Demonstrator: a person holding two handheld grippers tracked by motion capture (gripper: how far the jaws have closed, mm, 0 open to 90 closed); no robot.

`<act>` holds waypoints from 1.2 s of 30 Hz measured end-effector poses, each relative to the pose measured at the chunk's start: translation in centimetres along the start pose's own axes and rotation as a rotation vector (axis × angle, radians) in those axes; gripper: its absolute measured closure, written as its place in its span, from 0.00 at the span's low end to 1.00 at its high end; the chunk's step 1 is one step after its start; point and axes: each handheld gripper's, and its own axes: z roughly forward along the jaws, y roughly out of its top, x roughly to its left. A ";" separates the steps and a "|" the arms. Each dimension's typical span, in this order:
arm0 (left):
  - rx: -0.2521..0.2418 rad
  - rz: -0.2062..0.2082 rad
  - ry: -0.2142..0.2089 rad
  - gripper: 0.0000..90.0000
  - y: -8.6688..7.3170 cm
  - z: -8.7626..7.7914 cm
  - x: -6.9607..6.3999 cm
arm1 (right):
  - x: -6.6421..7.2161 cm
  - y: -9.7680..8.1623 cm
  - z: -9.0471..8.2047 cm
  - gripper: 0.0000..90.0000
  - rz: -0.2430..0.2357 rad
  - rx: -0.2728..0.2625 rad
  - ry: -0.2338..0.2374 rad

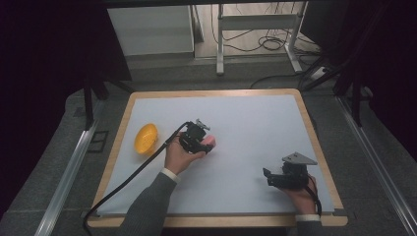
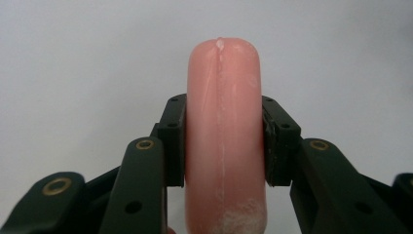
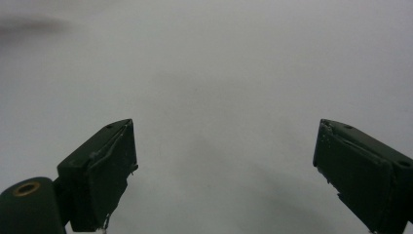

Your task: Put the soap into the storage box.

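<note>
Sausage (image 2: 222,141), pink and smooth, sits clamped between the jaws of the left gripper (image 2: 224,141), one pad pressing each long side; its rounded end points to 12 o'clock in the left gripper view, past the pads. A pale seam runs along its length, with whitish scuffing near the bottom. In the high view the left gripper (image 1: 206,141) is near the middle of the white mat (image 1: 246,118), the sausage (image 1: 210,141) poking out toward 3 o'clock. An orange bowl (image 1: 146,138) lies on the mat at 9 o'clock from that gripper, apart from it. The right gripper (image 1: 268,176) is near the mat's 5 o'clock corner, well apart from the left. In its own view the right gripper (image 3: 224,165) has its jaws spread wide over bare mat (image 3: 219,73), nothing between them.
</note>
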 end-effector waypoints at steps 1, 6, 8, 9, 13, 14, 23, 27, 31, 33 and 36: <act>-0.001 -0.001 0.001 0.67 0.0 -0.1 0.1 | 0.0 0.0 0.0 0.09 0.001 0.000 -0.001; -0.011 -0.001 0.020 0.67 -0.3 -0.8 0.5 | 0.0 0.0 0.0 0.09 0.004 0.001 -0.005; -0.016 -0.004 0.022 0.67 -0.5 -1.2 0.8 | -0.1 0.0 0.0 0.09 0.006 0.002 -0.006; -0.017 -0.006 0.027 0.67 -0.6 -1.4 0.8 | -0.1 0.0 0.0 0.09 0.006 0.003 -0.006; -0.027 -0.011 0.036 0.67 -1.1 -2.2 1.2 | -0.1 -0.1 0.1 0.09 0.006 0.008 -0.007; -0.026 -0.011 0.037 0.67 -1.2 -2.2 1.3 | 0.0 0.0 0.0 0.09 0.005 0.005 -0.007; -0.033 -0.050 0.051 0.67 -2.7 -3.2 2.9 | 0.1 0.0 0.0 0.09 0.002 -0.001 -0.012; -0.040 -0.061 0.058 0.67 -3.0 -3.8 3.3 | 0.1 0.0 0.1 0.09 0.003 0.007 -0.013; -0.046 -0.060 0.057 0.67 -3.0 -4.2 3.6 | 0.2 0.1 0.1 0.09 0.000 0.007 -0.014; -0.048 -0.064 0.060 0.67 -3.1 -4.4 3.6 | 0.2 0.1 0.0 0.09 -0.004 0.003 -0.016; -0.054 -0.069 0.064 0.67 -3.2 -4.8 4.0 | 0.2 0.1 0.0 0.09 0.000 0.007 -0.018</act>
